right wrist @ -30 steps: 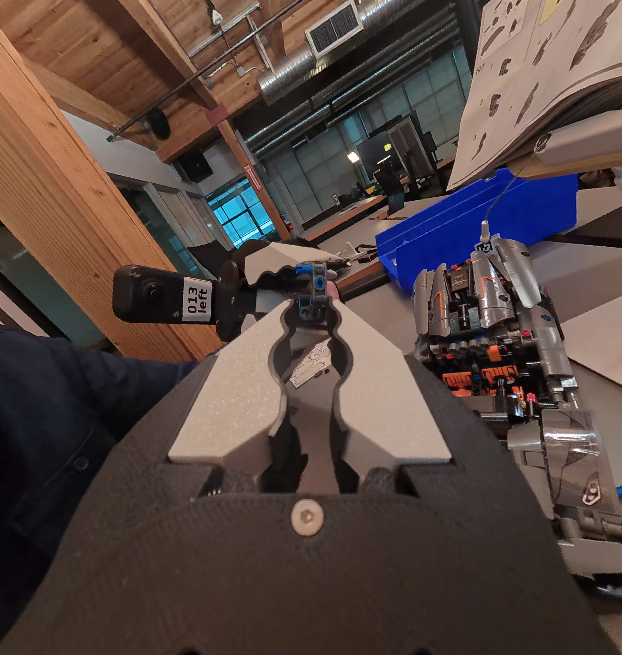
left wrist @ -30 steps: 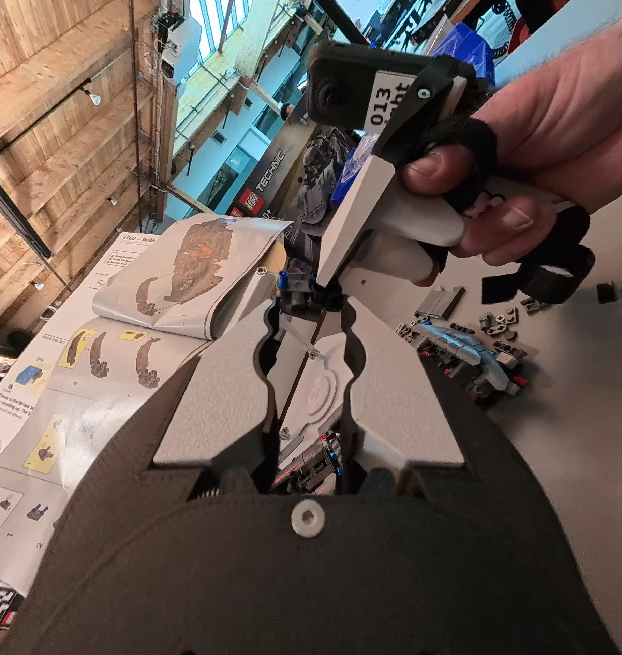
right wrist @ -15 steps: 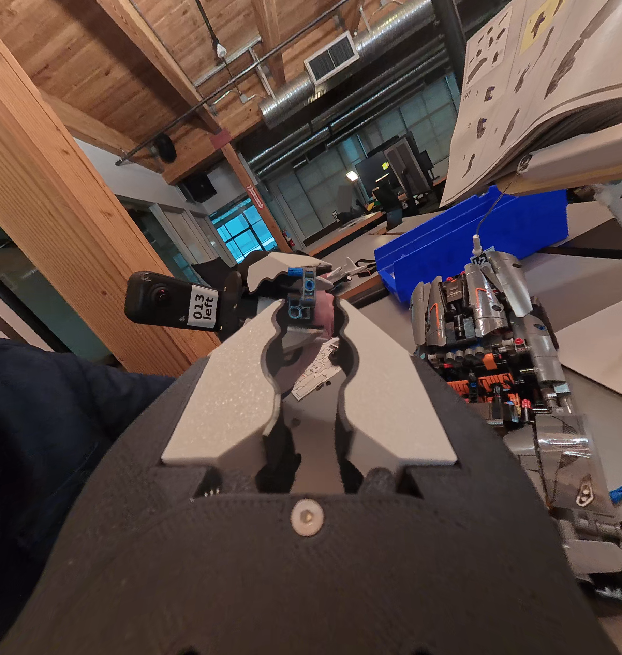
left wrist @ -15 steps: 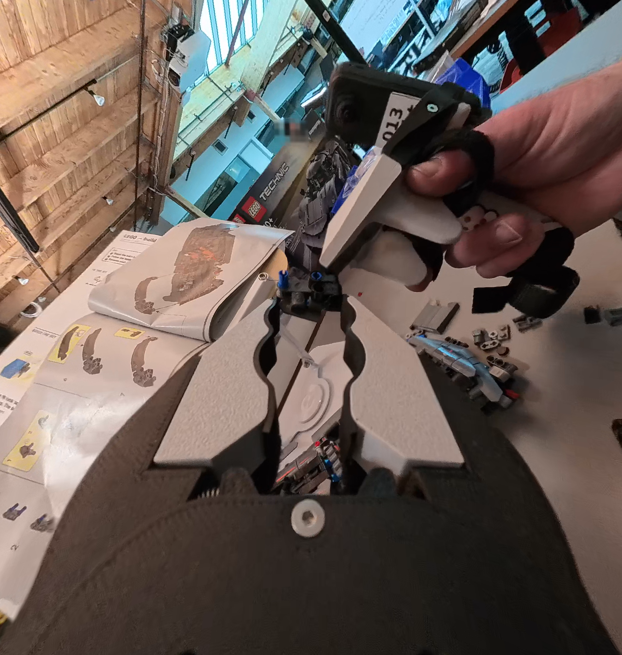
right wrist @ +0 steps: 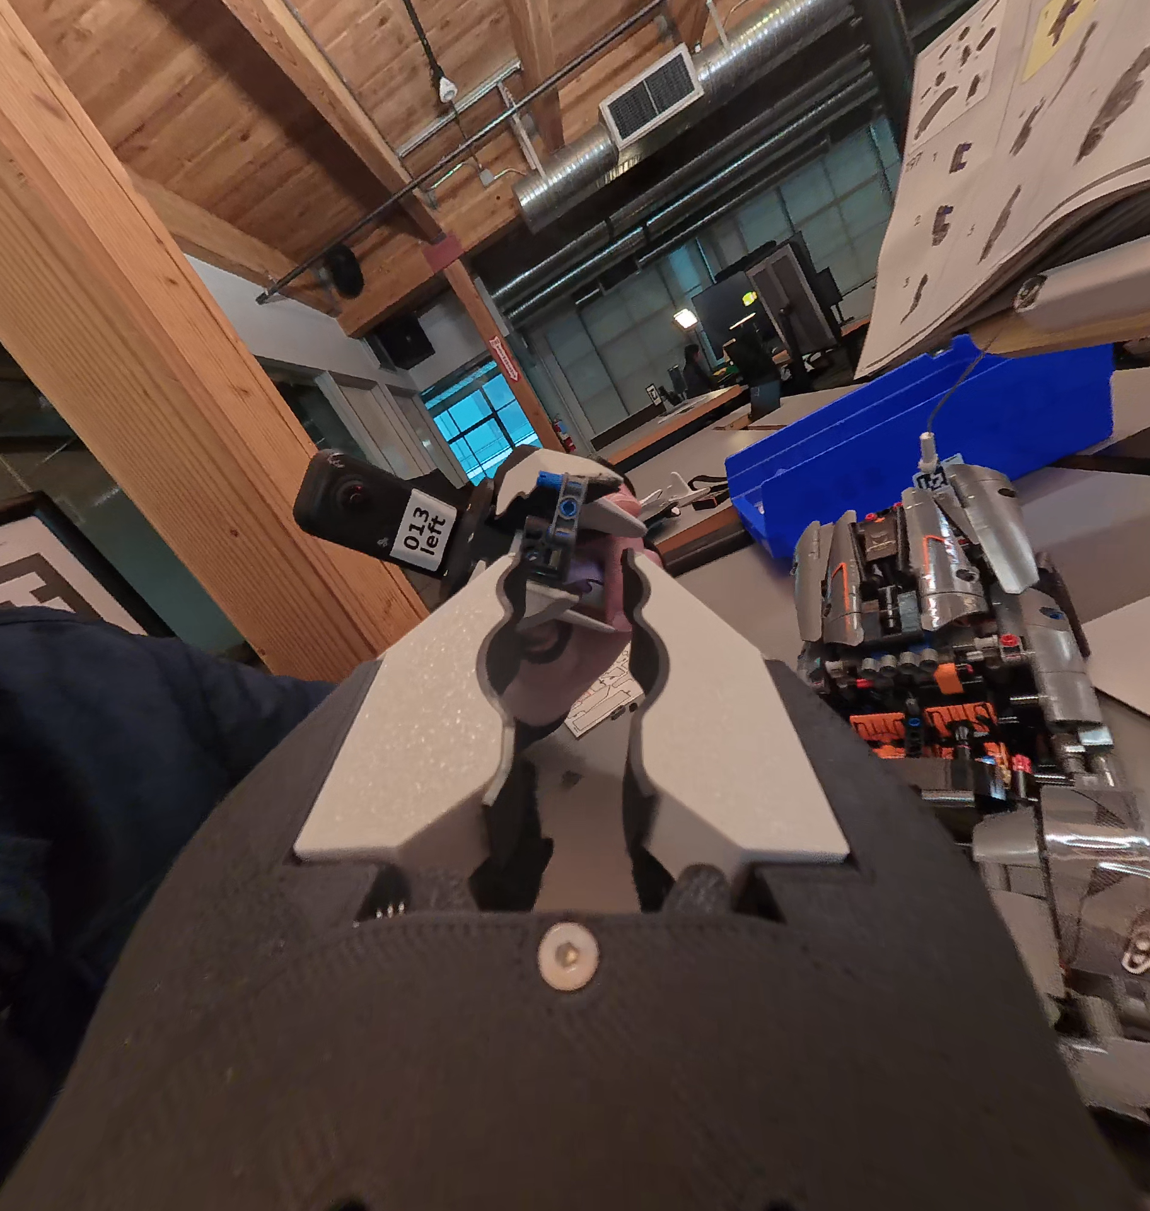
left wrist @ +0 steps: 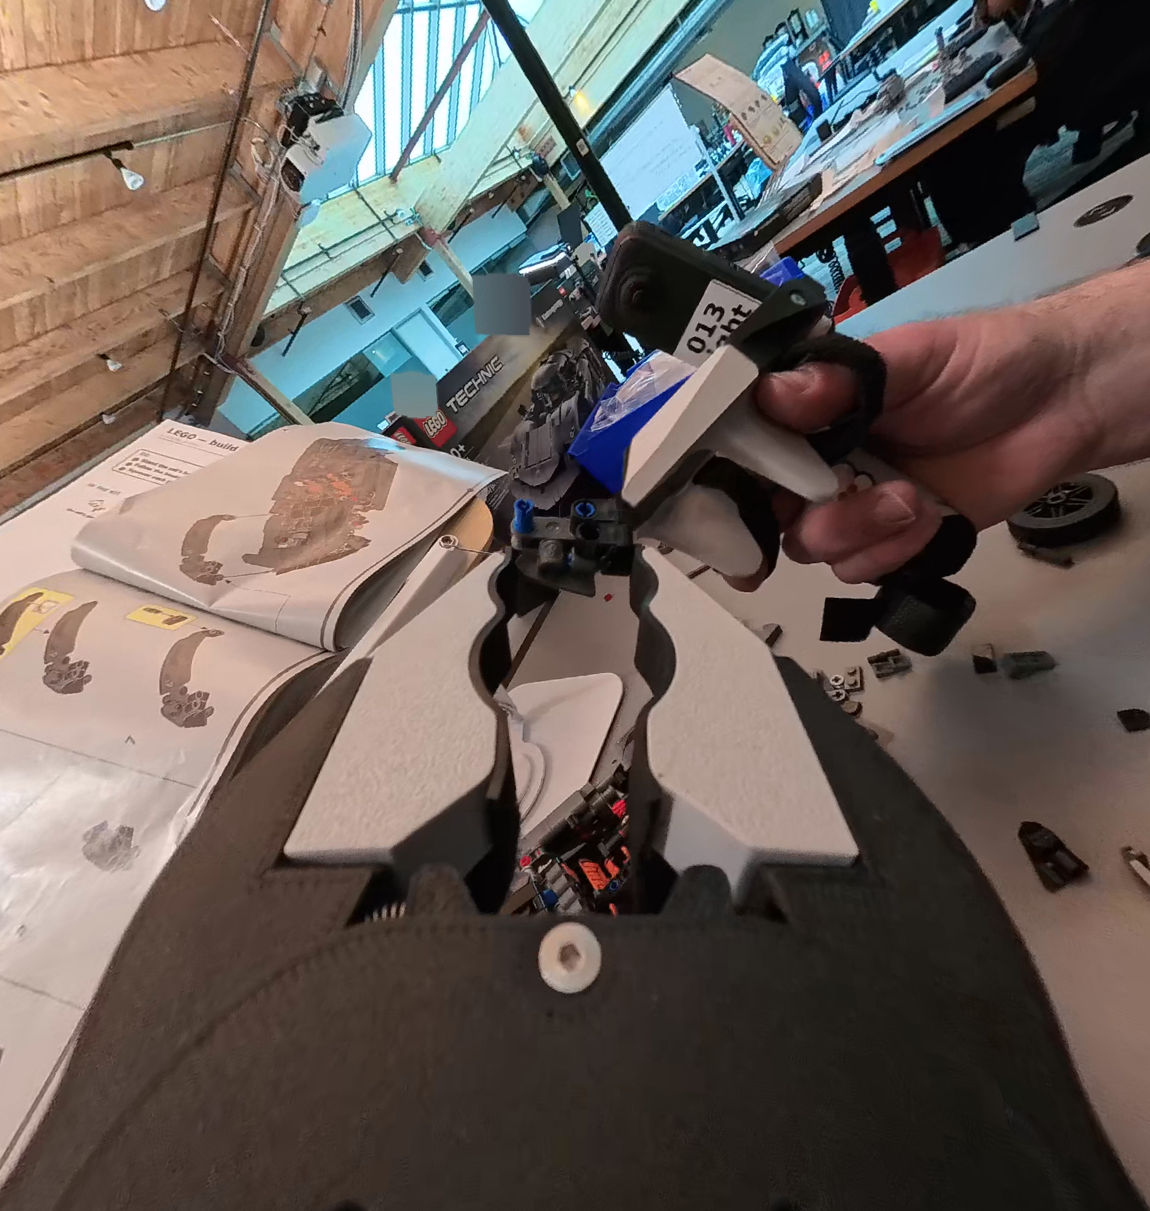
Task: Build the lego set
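1. at the far left of the left wrist view the open instruction booklet [left wrist: 186, 590] lay on the counter [left wrist: 991, 773], its upper pages curled over.
2. the left hand-held gripper [left wrist: 569, 576] had its jaws apart at the tips; the small dark technic sub-assembly [left wrist: 569, 534] with blue pins sat right at those tips, but i cannot tell whether they actually pinched it.
3. just right of it, the right hand-held gripper [left wrist: 631, 518] met the same sub-assembly from the opposite side, carried by the person's hand [left wrist: 939, 445].
4. in the right wrist view that gripper's own jaws [right wrist: 569, 563] stood parted, the piece [right wrist: 556, 524] at the left fingertip; a firm clamp was not clear.
5. the piece's long axis ran roughly across between the two tips, upright in the right wrist view, so both grippers looked equally near; judging by this, the next move turns on pressing along that axis.
6. farther right, the large grey-and-orange model [right wrist: 939, 642] lay on the counter, well apart from the held piece, with a blue bin [right wrist: 919, 452] behind it.
7. loose small parts [left wrist: 1044, 858] and a wheel [left wrist: 1063, 511] were scattered at the right.
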A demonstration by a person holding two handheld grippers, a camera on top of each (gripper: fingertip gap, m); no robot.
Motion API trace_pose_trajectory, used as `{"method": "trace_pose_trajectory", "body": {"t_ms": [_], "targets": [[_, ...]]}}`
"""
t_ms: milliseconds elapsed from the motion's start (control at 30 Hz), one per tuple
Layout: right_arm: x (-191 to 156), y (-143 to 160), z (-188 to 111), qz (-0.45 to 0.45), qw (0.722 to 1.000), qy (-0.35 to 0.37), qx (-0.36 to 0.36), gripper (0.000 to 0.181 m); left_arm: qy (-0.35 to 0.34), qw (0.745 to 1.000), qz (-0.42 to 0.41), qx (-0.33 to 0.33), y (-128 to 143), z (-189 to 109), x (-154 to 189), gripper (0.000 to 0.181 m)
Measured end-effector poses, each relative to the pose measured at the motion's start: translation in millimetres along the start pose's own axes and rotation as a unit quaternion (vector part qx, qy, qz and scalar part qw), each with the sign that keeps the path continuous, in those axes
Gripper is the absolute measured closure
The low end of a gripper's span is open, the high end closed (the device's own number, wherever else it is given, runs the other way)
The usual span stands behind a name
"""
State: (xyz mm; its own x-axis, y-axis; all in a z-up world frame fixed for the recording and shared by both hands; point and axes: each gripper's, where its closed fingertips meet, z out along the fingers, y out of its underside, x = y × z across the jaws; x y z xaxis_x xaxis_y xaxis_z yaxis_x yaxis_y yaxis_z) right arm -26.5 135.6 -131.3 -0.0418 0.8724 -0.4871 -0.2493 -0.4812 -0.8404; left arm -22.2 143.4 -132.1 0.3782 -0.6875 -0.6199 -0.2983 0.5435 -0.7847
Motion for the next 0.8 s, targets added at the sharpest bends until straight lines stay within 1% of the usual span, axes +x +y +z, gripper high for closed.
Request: {"method": "trace_pose_trajectory", "body": {"t_ms": [100, 200, 333, 467, 533, 567, 600, 667, 800], "targets": [[-3.1, 3.6, 2.2, -0.009, 1.0, -0.003, -0.012, 0.154, -0.001, 1.0, 0.015, -0.008, 2.9, 1.1, 1.8, 0.15], [-3.5, 8.2, 3.8, -0.049, 0.998, 0.017, -0.032, 0.166, 0.0, 0.999, 0.032, -0.015, 5.2, 3.1, 5.4, 0.15], [-1.2, 10.0, 3.5, -0.085, 0.994, 0.047, -0.047, 0.167, -0.005, 0.998, 0.05, -0.025, 8.9, 3.8, 5.3, 0.149], [-0.9, 11.6, 2.8, -0.08, 0.994, 0.047, -0.054, 0.168, -0.014, 0.996, 0.076, -0.036, 9.4, 4.2, 5.6, 0.149], [-0.2, 15.7, 3.9, -0.088, 0.992, 0.053, -0.069, 0.168, -0.024, 0.994, 0.093, -0.049, 11.2, 5.3, 4.2, 0.141], [-0.4, 16.6, 4.6, -0.09, 0.992, 0.054, -0.071, 0.168, -0.025, 0.993, 0.102, -0.052, 11.4, 5.3, 4.8, 0.142], [-1.1, 16.5, 4.9, -0.088, 0.992, 0.051, -0.07, 0.168, -0.024, 0.992, 0.112, -0.054, 11.5, 5.2, 6.4, 0.147], [-0.5, 16.8, 4.6, -0.086, 0.993, 0.051, -0.07, 0.168, -0.032, 0.989, 0.129, -0.064, 12.6, 5.4, 5.7, 0.147], [0.0, 17.4, 4.7, -0.082, 0.993, 0.05, -0.072, 0.168, -0.033, 0.988, 0.135, -0.067, 13.7, 5.0, 5.4, 0.148]]}}
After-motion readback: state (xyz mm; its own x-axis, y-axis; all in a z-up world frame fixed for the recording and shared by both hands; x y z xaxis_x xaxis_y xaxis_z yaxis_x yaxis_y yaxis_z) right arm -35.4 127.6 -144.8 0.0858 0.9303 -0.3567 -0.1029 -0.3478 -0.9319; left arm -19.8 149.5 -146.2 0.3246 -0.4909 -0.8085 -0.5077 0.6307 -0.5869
